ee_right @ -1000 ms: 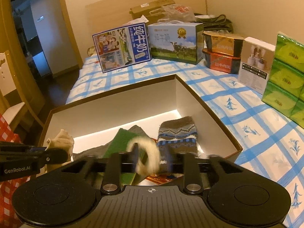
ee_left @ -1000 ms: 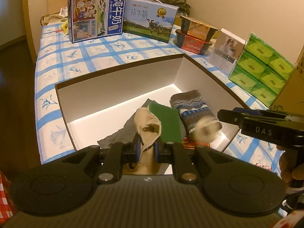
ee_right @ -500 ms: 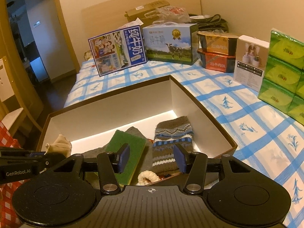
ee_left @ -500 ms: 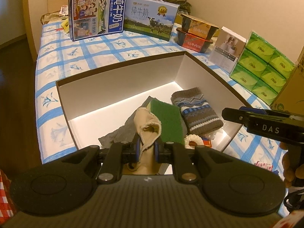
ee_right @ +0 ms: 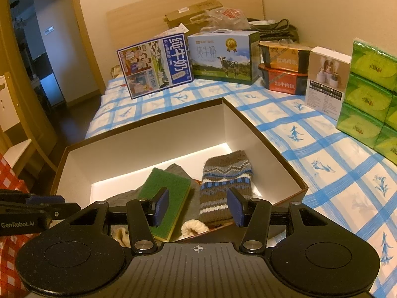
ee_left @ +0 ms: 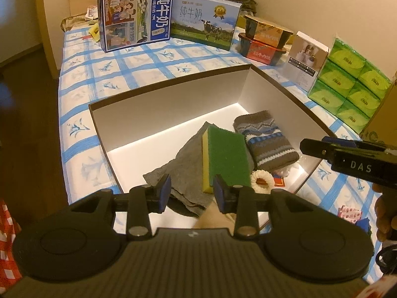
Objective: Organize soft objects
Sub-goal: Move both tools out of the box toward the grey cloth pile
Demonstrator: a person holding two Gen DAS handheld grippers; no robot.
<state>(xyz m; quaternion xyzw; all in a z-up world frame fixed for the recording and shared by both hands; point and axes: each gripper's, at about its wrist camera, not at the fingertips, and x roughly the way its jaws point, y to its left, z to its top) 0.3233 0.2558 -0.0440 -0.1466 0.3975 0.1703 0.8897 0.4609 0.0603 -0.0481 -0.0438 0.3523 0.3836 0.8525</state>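
Beige cloth (ee_left: 211,214) now free of opening left gripper (ee_left: 192,193), below its blue pads (ee_left: 165,192).

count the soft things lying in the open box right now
5 visible: grey cloth at the left, green sponge on it, knit sock to the right, white scrunchie at the near edge, beige cloth near the front wall. More may lie hidden underneath.

Each matte black plastic left gripper (ee_left: 191,193) and right gripper (ee_right: 197,209) shows 2 blue-padded fingers (ee_left: 164,193), 2 silver screws, round side discs and a ribbed base; white lettering marks their sides.
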